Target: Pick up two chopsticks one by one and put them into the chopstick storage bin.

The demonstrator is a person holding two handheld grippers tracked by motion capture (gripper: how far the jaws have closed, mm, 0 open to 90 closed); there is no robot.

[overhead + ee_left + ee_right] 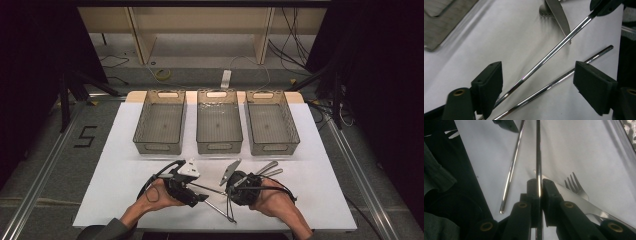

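Right gripper (539,185) fingers clamp one thin chrome chopstick (538,150); left gripper (537,85) fingers, apart, should close squarely around both rods.

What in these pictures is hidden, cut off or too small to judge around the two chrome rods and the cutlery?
- Clamped chrome rod, right gripper view: far end cut off by the top edge.
- Loose chrome rod, left gripper view: near end cut off by the bottom edge.
- Steel fork, right gripper view: handle hidden behind the right gripper.
- Steel cutlery, high view: too small to count.
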